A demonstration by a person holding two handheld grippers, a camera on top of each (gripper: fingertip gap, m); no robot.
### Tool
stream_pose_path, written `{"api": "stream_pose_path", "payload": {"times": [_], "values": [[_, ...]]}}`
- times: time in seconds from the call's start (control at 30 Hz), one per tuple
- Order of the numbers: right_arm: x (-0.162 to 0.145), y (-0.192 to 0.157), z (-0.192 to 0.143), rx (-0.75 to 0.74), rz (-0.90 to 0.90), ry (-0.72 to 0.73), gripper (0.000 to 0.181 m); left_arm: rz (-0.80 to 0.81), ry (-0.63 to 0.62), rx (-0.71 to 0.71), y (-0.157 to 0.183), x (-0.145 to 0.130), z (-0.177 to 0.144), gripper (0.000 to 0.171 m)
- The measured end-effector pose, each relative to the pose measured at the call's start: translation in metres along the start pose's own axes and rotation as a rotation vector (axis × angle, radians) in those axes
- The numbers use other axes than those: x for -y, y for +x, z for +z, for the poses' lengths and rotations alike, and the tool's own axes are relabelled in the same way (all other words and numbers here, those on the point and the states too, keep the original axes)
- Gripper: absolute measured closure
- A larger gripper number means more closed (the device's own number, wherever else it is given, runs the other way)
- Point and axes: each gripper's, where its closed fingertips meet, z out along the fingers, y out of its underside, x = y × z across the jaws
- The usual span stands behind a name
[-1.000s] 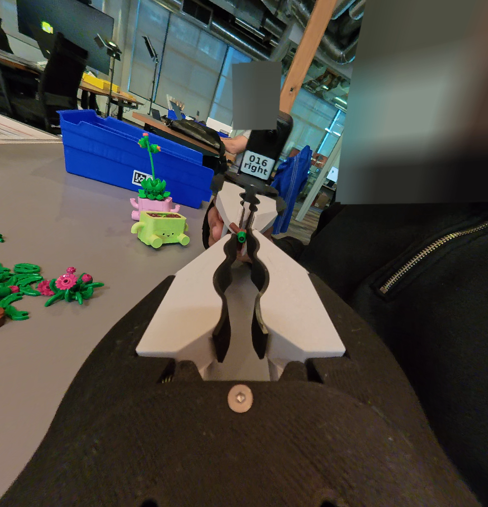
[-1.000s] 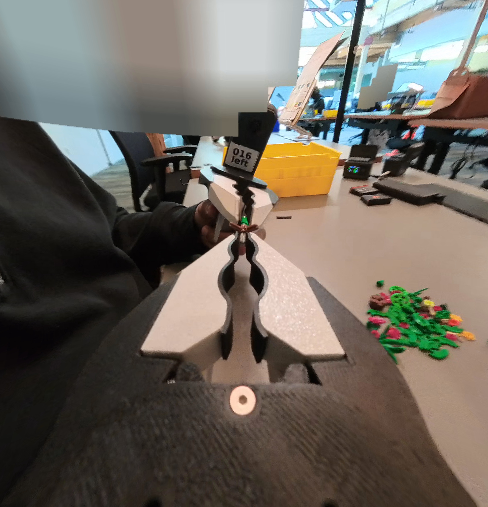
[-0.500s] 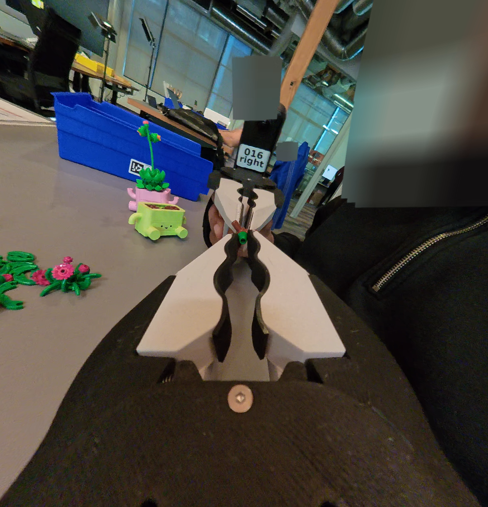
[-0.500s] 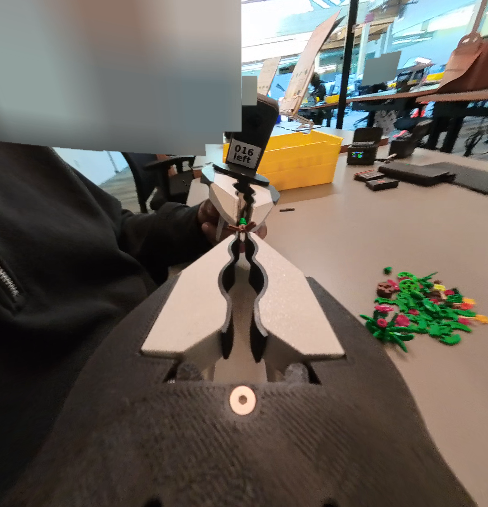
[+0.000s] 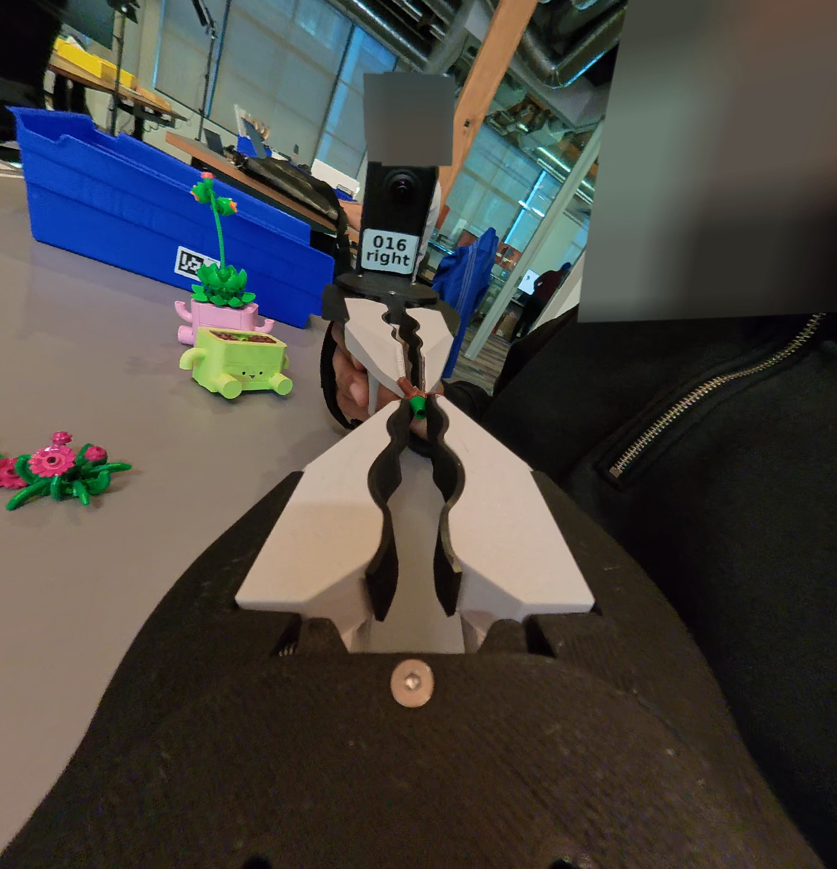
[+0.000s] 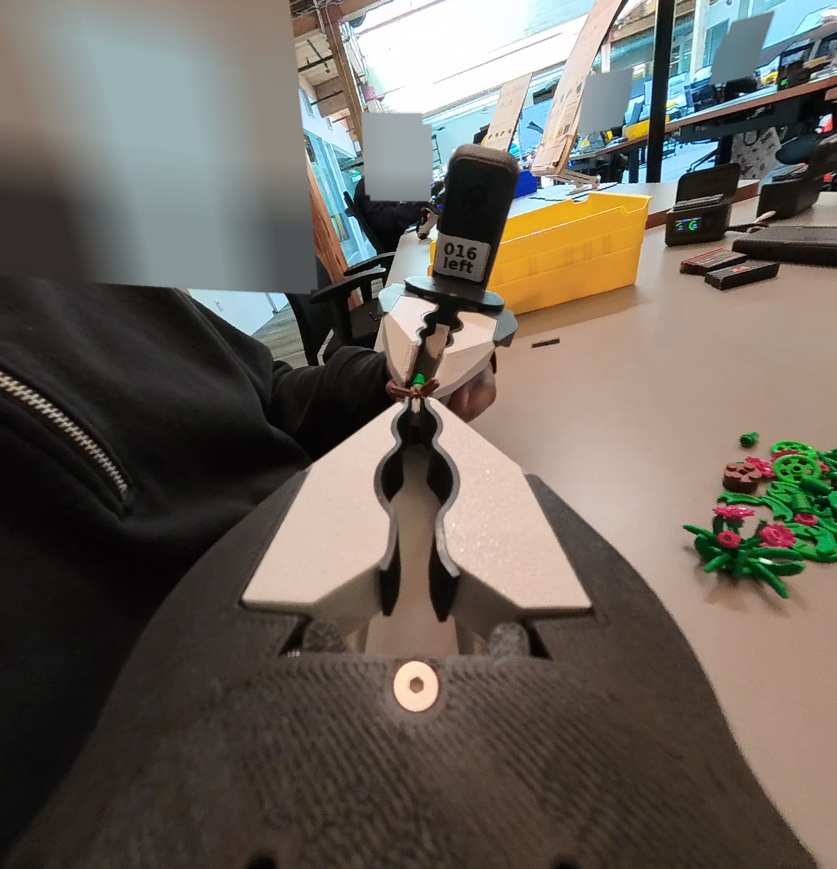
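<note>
My left gripper [image 5: 417, 408] pinches a tiny green stem piece [image 5: 417, 407], jaws nearly closed on it. My right gripper [image 6: 414, 403], tip to tip with it above the counter [image 6: 595, 414], has narrow jaws closed on a small brown leafy piece [image 6: 397, 388]. Both look light, stiff, slick plastic, easily flicked loose; I judge a hold at mid-body safest.

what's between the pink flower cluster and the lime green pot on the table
Bare grey table and nothing else, seen in the left wrist view: an open stretch runs from the pink flower cluster to the lime green pot.
</note>
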Motion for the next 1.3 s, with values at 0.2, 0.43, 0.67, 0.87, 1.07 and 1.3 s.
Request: {"api": "stream_pose_path", "payload": {"times": [0.2, 0.43, 0.67, 0.87, 1.07, 1.3], "values": [[-0.001, 0.000, -0.002, 0.036, 0.085, 0.011, 0.181, 0.046, -0.004, 0.012, 0.000, -0.001, 0.002, 0.169], [-0.006, 0.006, -0.004, -0.163, -0.239, -0.069, 0.179, -0.045, 0.007, 0.013, -0.008, -0.004, 0.003, 0.170], [-0.009, 0.007, -0.007, -0.283, -0.481, -0.123, 0.179, -0.128, 0.017, -0.025, -0.010, -0.006, 0.004, 0.171], [0.009, 0.020, -0.045, -0.216, -0.172, 0.040, 0.179, -0.094, 0.137, 0.030, -0.019, 0.015, -0.028, 0.170], [0.007, 0.022, -0.037, -0.251, -0.230, 0.016, 0.179, 0.003, 0.035, 0.168, -0.035, 0.005, -0.012, 0.169], [0.007, 0.021, -0.038, -0.239, -0.232, 0.031, 0.179, 0.228, -0.313, 0.769, -0.143, 0.002, -0.040, 0.169]]}}
